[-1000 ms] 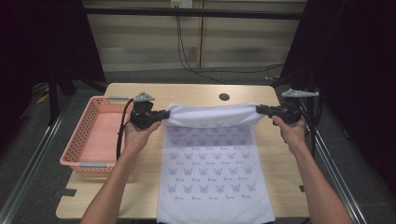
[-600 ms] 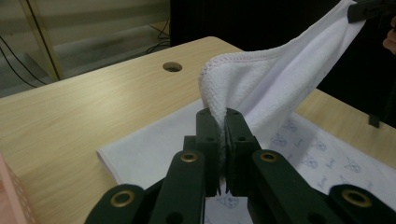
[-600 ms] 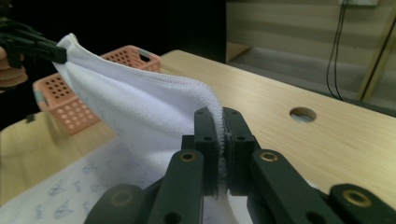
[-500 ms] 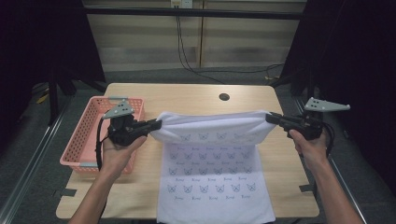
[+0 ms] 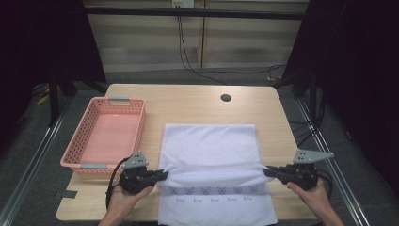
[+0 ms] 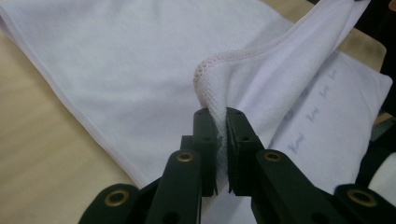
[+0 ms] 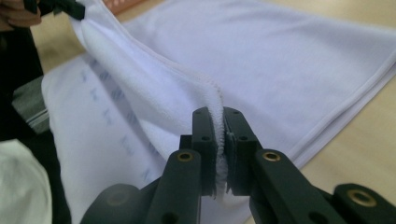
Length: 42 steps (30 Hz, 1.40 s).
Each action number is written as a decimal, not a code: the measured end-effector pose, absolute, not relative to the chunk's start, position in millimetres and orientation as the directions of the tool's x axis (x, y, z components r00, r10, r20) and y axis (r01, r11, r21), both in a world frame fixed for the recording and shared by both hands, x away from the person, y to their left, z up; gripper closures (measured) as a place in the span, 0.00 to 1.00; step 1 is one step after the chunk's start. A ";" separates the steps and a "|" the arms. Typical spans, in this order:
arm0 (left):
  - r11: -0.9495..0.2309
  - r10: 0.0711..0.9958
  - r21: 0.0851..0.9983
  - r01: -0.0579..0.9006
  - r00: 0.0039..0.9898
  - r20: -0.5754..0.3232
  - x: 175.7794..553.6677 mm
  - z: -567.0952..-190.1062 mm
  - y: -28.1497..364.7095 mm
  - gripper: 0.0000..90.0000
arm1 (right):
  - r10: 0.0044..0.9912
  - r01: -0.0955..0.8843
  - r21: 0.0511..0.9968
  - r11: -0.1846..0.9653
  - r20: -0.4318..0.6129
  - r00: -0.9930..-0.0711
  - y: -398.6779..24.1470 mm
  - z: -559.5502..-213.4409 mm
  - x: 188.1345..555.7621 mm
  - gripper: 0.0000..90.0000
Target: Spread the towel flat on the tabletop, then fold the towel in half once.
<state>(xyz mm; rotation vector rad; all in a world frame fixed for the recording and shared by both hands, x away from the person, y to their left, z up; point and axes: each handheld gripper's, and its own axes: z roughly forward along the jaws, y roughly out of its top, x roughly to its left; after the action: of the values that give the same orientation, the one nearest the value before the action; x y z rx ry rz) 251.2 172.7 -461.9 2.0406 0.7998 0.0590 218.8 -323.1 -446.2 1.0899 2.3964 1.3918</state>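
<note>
- pink basket (image 5: 106,136) at table's (image 5: 197,106) left side, nothing in it, just beside towel's left edge, not touching that I can tell
- left hand-held gripper (image 5: 162,175) near front-left of table, jaws clamped on folded towel corner; left gripper view (image 6: 222,140) shows stitched hem pinched between pads
- white towel (image 5: 209,146) lies flat mid-table, far half folded over toward the person, plain side up; strip of butterfly print (image 5: 214,190) showing below fold at the front, near edge hanging over table's front edge
- folded edge stretched taut between both grippers, slightly lifted
- right hand-held gripper (image 5: 268,172) near front-right, jaws closed on other corner; right gripper view (image 7: 220,140) shows hem squeezed between pads
- small dark hole (image 5: 226,98) in table beyond towel
</note>
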 end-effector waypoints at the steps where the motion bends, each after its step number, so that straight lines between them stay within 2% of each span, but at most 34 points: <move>1: -0.377 0.552 0.768 0.518 0.791 -0.263 247.7 -465.8 172.6 0.93 | 0.655 0.517 0.796 0.314 0.213 -0.725 -322.9 -450.9 215.0 0.94; 4: -0.417 0.531 0.745 0.521 0.805 -0.266 238.3 -474.3 172.9 0.92 | 0.637 0.530 0.768 0.360 0.212 -0.741 -322.6 -460.7 205.0 0.92; 7: -0.498 0.511 0.682 0.536 0.817 -0.268 233.1 -481.7 169.6 0.93 | 0.630 0.544 0.743 0.389 0.216 -0.746 -322.2 -467.2 195.7 0.89; 14: -0.581 0.449 0.616 0.532 0.841 -0.303 226.9 -485.3 166.8 0.85 | 0.583 0.562 0.697 0.445 0.251 -0.773 -317.3 -472.2 184.2 0.82; 16: -0.590 0.420 0.620 0.517 0.853 -0.311 223.3 -482.2 168.9 0.83 | 0.564 0.556 0.696 0.454 0.259 -0.784 -318.3 -469.9 181.2 0.78; 19: -0.602 0.378 0.622 0.502 0.864 -0.332 217.1 -477.3 176.8 0.80 | 0.545 0.547 0.715 0.436 0.273 -0.793 -323.9 -464.5 172.2 0.78; 22: -0.523 0.370 0.670 0.526 0.849 -0.377 215.3 -468.2 189.4 0.73 | 0.557 0.539 0.736 0.410 0.266 -0.787 -329.2 -460.3 165.0 0.76; 23: -0.489 0.381 0.706 0.512 0.854 -0.355 215.9 -463.7 193.0 0.73 | 0.577 0.541 0.743 0.395 0.258 -0.775 -330.9 -460.7 165.4 0.75; 25: -0.462 0.400 0.716 0.522 0.844 -0.358 222.1 -462.1 194.6 0.72 | 0.606 0.555 0.751 0.359 0.264 -0.750 -334.2 -462.4 170.7 0.74; 27: -0.426 0.421 0.736 0.526 0.836 -0.353 230.6 -461.0 195.2 0.67 | 0.630 0.559 0.753 0.347 0.254 -0.734 -333.7 -462.2 176.9 0.72; 29: -0.406 0.455 0.752 0.520 0.829 -0.327 242.2 -462.3 190.8 0.70 | 0.651 0.560 0.758 0.335 0.244 -0.719 -331.9 -462.1 185.5 0.71; 31: -0.384 0.506 0.737 0.557 0.794 -0.336 259.7 -470.1 182.6 0.70 | 0.672 0.561 0.748 0.354 0.214 -0.709 -326.8 -464.0 196.9 0.68; 33: -0.397 0.552 0.712 0.578 0.771 -0.318 271.5 -476.2 173.6 0.70 | 0.682 0.568 0.739 0.361 0.206 -0.702 -321.5 -466.0 206.4 0.65; 36: -0.447 0.552 0.691 0.569 0.782 -0.287 284.9 -478.5 158.6 0.70 | 0.684 0.569 0.728 0.382 0.192 -0.704 -311.1 -469.3 222.3 0.62; 42: -0.440 0.611 0.679 0.589 0.750 -0.255 313.6 -484.2 145.0 0.63 | 0.704 0.584 0.708 0.398 0.173 -0.689 -295.6 -476.8 256.0 0.54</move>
<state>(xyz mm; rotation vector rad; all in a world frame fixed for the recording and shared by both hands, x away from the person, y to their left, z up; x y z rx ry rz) 313.6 145.0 -484.2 2.1519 0.8964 0.0354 256.0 -295.6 -476.8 1.1590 2.4936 1.1663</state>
